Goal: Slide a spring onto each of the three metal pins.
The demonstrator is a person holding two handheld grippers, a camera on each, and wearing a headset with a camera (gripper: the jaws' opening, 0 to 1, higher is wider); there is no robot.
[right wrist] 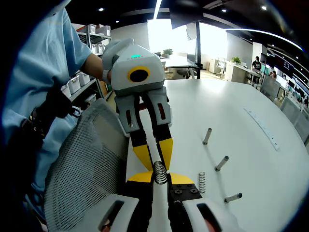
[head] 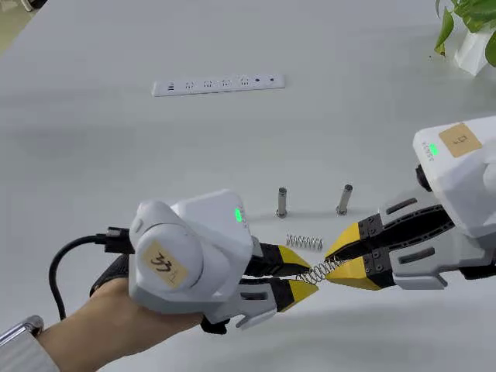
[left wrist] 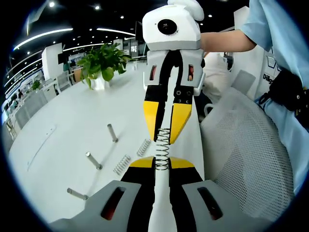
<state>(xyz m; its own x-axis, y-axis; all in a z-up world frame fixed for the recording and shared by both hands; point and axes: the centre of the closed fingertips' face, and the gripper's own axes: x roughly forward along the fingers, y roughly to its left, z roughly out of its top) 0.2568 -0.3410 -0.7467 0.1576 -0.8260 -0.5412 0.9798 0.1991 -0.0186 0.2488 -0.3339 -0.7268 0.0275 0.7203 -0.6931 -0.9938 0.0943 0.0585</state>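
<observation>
One spring [left wrist: 162,145] pinched endwise between left tongs [head: 313,277] and right tongs [head: 326,266]; three pins [left wrist: 93,161] bare, nothing threaded yet.

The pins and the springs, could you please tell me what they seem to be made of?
The pins look like bare grey metal, with a dull sheen. The loose spring and the held spring look like thin silvery coiled wire, probably steel.

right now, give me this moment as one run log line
left gripper: shut on spring | right gripper: shut on same spring | pins: three, bare | loose springs: two on table
</observation>
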